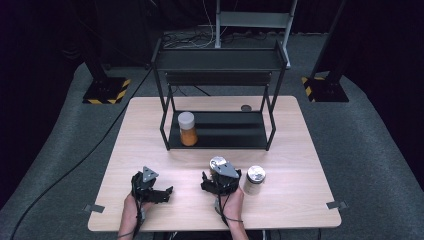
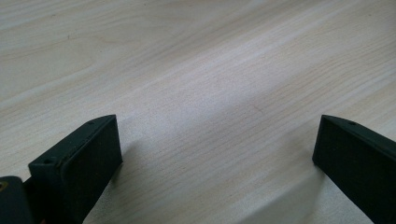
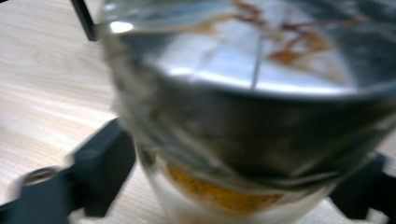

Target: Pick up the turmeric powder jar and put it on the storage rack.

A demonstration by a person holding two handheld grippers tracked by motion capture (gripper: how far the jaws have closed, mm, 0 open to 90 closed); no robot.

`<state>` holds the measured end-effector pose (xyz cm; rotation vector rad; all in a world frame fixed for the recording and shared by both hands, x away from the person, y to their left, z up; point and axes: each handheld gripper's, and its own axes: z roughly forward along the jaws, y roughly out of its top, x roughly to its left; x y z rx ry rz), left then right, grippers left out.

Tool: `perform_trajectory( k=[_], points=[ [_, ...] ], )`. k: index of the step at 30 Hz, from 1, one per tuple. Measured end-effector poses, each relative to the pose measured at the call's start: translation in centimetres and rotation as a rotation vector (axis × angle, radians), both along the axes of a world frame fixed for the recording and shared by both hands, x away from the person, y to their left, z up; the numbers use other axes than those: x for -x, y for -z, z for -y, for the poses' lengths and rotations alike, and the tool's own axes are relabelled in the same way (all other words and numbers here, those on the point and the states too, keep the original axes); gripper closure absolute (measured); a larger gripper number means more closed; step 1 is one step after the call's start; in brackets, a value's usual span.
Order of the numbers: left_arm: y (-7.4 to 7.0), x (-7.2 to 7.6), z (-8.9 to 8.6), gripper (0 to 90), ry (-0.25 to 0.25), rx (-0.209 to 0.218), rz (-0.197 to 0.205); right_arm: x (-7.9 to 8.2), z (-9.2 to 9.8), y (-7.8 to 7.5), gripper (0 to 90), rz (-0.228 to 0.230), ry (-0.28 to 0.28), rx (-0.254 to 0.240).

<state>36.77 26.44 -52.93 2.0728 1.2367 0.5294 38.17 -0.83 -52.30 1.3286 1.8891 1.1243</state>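
Note:
My right gripper [image 1: 218, 175] is at the table's front middle, shut on a glass jar [image 1: 217, 163] with a shiny metal lid. In the right gripper view that jar [image 3: 243, 116] looms close and blurred, with orange-brown powder at its bottom and a black jaw against each side of it [image 3: 245, 151]. A second metal-lidded jar [image 1: 254, 180] stands just right of that hand. A white-lidded jar of orange powder [image 1: 187, 128] sits on the lower shelf of the black rack [image 1: 220, 60], at its left end. My left gripper [image 1: 152, 189] rests open over bare wood [image 2: 217, 140].
The black two-shelf rack stands across the back half of the wooden table [image 1: 145, 130]; its top shelf is bare. A small dark round spot [image 1: 246, 108] lies behind the rack. Hazard-striped stand bases [image 1: 106, 91] and cables lie on the floor beyond.

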Motion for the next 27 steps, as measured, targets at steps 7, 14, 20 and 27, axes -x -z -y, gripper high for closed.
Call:
perform_trajectory(
  k=[7, 14, 20, 27],
  points=[
    [0.00, 0.00, 0.00, 0.8, 0.000, 0.000, 0.000, -0.08, 0.38, -0.01, 29.2, 0.000, -0.001, -0.038],
    [0.01, -0.01, 0.01, 0.9, -0.002, 0.004, -0.001, -0.02, 0.25, -0.01, 29.9, 0.009, -0.001, -0.024],
    [0.01, -0.03, -0.01, 0.9, -0.002, 0.005, -0.003, 0.04, 0.12, -0.02, 30.3, 0.015, 0.004, -0.011],
    [0.00, -0.03, -0.01, 0.8, -0.002, 0.005, -0.003, 0.12, -0.11, -0.16, 30.6, 0.013, 0.019, 0.005]
  ],
)
